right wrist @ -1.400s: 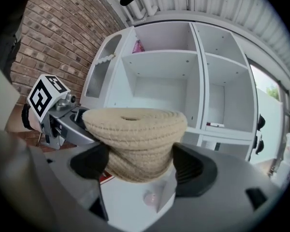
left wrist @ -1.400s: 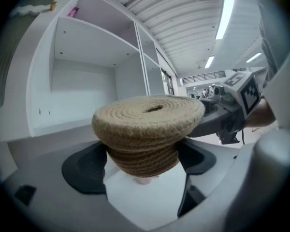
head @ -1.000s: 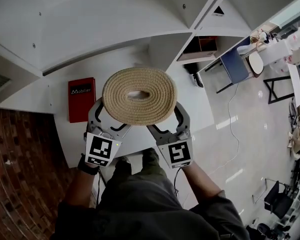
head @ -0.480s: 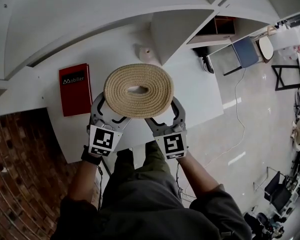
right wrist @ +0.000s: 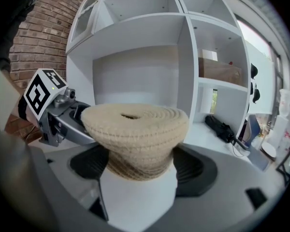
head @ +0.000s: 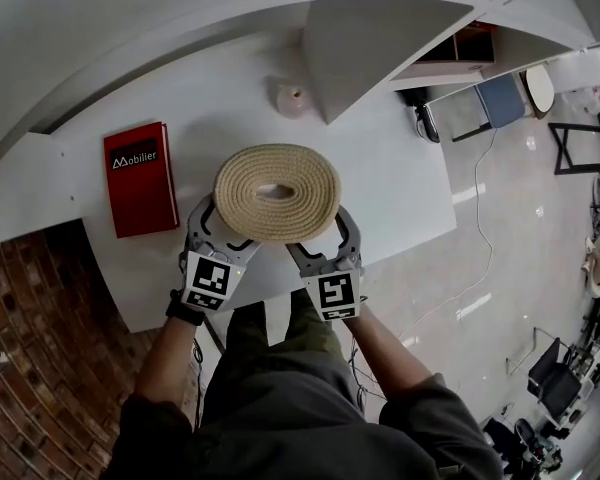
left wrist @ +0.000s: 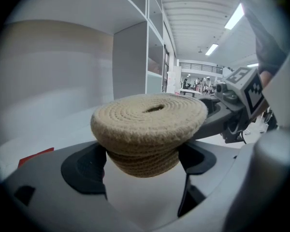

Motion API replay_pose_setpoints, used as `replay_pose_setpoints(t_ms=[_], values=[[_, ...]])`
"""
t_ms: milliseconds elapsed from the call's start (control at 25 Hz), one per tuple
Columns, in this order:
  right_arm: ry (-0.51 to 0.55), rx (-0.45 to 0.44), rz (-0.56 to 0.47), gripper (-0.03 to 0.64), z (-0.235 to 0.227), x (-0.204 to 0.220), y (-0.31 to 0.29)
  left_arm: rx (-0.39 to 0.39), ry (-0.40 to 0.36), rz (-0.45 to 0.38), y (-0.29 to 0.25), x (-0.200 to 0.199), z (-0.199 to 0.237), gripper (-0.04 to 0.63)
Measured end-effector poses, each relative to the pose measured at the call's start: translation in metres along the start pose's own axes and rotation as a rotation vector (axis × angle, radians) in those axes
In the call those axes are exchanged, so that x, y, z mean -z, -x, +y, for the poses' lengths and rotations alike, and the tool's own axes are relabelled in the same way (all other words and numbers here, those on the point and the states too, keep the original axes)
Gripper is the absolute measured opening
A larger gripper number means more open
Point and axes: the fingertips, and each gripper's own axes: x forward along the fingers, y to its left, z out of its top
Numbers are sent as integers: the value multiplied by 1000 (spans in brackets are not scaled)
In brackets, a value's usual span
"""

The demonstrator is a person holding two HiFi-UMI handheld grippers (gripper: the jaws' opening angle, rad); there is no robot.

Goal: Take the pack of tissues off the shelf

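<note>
A round woven rope tissue holder with a slot in its top hangs above the white surface, held between both grippers. My left gripper is shut on its left side and my right gripper on its right side. In the left gripper view the holder fills the space between the jaws of the left gripper, with the right gripper across from it. In the right gripper view the holder sits in the right gripper, in front of the white shelf. No tissue shows in the slot.
A red book lies on the white surface to the left, and a small pale round object stands behind the holder. A shelf divider rises at the back. A black umbrella and a cardboard box sit in the right-hand compartments.
Both grippers have drawn the woven holder back from the shelf toward the person and lower over the white surface. Their hold on it is unchanged.
</note>
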Motion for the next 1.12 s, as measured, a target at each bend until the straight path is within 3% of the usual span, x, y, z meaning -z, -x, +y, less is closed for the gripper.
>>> replay_pose_setpoints(t_ms=[640,1120], values=[[-24,53,76,417,-9,73,-30,61,-43,81,-55,58,-8,455],[10,53,90,420,-10,82,-32,60,-68,91,-57,65,-6,456]])
